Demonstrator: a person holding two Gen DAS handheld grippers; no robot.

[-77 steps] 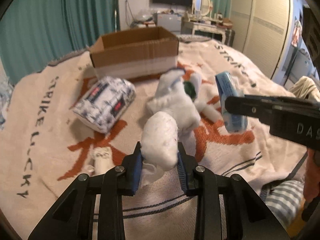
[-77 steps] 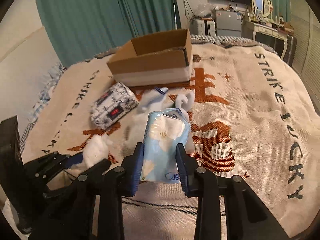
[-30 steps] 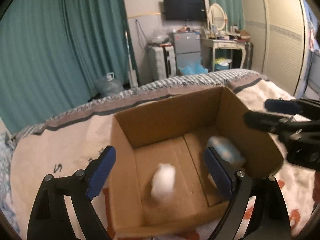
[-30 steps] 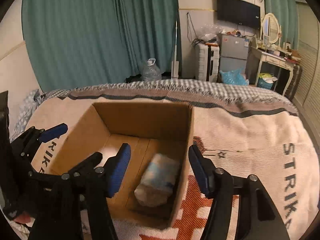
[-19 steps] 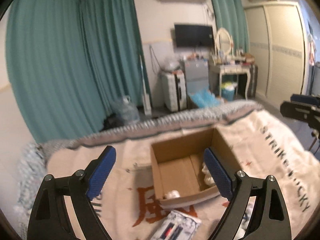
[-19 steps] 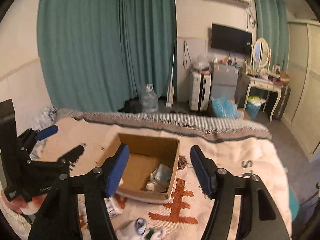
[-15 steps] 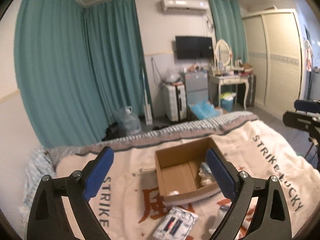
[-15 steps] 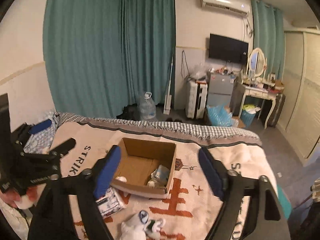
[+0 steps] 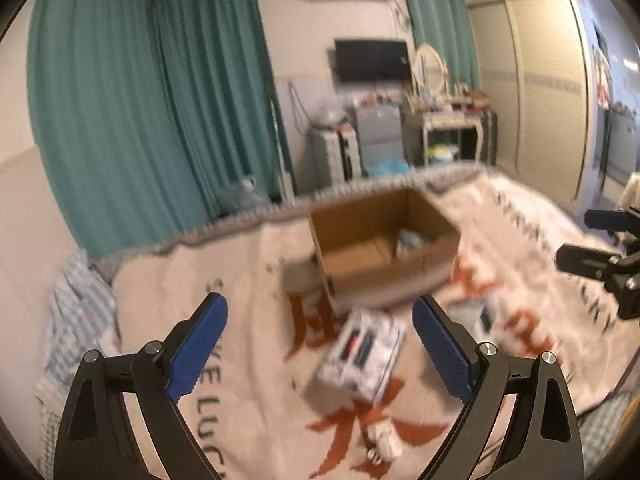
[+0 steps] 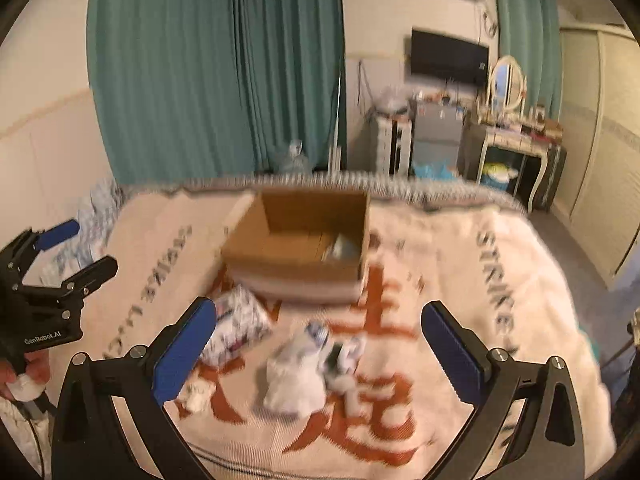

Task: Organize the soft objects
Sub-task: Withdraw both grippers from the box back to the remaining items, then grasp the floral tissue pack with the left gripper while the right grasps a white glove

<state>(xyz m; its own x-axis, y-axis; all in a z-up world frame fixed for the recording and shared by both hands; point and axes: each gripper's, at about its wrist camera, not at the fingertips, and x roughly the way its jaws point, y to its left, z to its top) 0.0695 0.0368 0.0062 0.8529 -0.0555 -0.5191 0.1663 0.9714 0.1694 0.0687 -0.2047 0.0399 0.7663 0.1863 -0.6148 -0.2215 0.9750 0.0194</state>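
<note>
Loosely crumpled white plush toy [image 10: 298,378], patterned tissue pack [image 10: 236,328] beside

Both views motion-blurred. Box [image 10: 296,236] contents mostly hidden by front wall; blanket lettering [image 9: 592,300] smeared, unreadable.

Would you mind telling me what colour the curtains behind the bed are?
Teal green curtains, clearest in the right wrist view.

both wrist cams high, share box [image 9: 382,246]
</note>
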